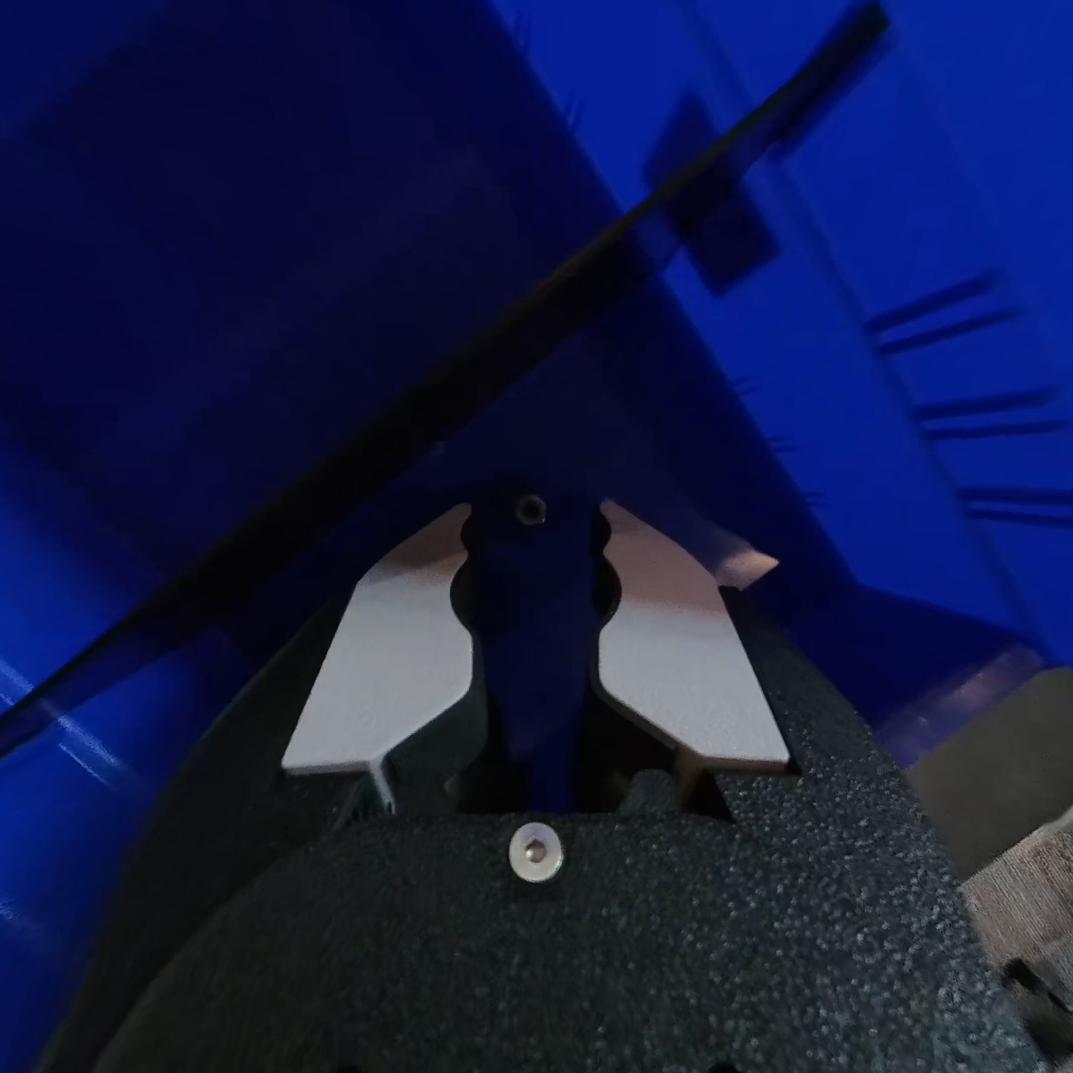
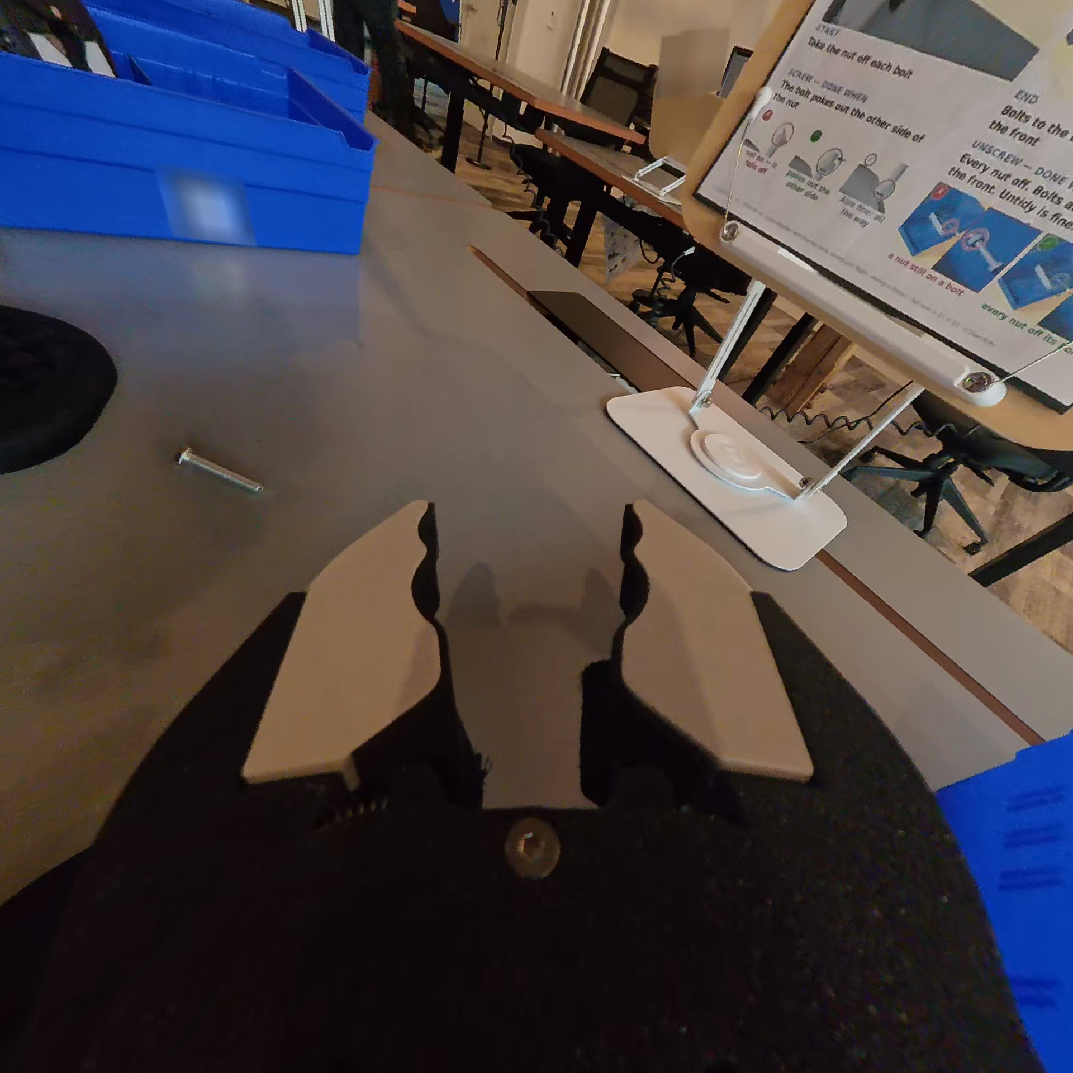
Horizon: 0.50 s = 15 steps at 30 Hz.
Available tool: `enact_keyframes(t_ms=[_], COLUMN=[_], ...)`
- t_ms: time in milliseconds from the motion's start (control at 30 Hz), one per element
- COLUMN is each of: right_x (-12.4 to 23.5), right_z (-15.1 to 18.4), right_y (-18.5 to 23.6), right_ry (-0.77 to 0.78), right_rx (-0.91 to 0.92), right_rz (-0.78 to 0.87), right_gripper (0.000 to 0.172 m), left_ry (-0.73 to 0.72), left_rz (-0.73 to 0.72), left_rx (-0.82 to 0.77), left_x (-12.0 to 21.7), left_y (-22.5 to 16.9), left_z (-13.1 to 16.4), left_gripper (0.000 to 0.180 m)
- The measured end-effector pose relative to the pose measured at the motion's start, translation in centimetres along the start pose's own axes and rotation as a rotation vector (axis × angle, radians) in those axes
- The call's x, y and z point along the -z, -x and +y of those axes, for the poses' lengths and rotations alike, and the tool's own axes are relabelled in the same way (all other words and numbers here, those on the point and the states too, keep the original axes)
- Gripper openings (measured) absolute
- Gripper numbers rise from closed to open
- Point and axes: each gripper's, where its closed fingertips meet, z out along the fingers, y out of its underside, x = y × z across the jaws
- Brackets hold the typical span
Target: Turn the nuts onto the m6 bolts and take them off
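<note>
In the left wrist view my left gripper (image 1: 534, 511) is down inside a blue bin (image 1: 871, 290). A small metal nut (image 1: 531, 512) lies on the dark bin floor between the fingertips. The pads stand apart on either side of it with a gap, so the gripper is open. In the right wrist view my right gripper (image 2: 528, 522) is open and empty, low over the grey table (image 2: 406, 377). A bare silver bolt (image 2: 219, 471) lies on the table to the left of the fingertips, apart from them.
A dark divider strip (image 1: 406, 406) crosses the bin diagonally. Blue bins (image 2: 174, 145) stand at the table's far left. A black round pad (image 2: 46, 389) lies at the left. A white stand (image 2: 726, 476) carries an instruction sheet (image 2: 929, 174) at the right. Another blue bin (image 2: 1016, 871) is near right. One gripper's finger ends stand about 55 cm off the other's.
</note>
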Motion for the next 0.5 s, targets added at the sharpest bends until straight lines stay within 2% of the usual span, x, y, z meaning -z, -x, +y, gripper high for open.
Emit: enact_keyframes(t_ms=[200,267,500], right_x=[0.1,0.2,0.2], right_z=[-0.2,-0.3,-0.4], right_y=[0.0,-0.1,0.1], right_ry=[-0.006,-0.008,-0.010], right_rx=[0.006,0.011,0.010], right_rz=[0.003,0.008,0.000], right_gripper=[0.061,0.061,0.061], left_ry=[-0.014,-0.023,-0.034], left_rz=[-0.017,-0.010,-0.005], left_rx=[0.015,0.003,-0.019], left_x=[-0.2,-0.3,-0.1], left_y=[0.6,0.4,-0.5], left_z=[0.0,0.0,0.3], left_gripper=[0.025,0.013,0.010])
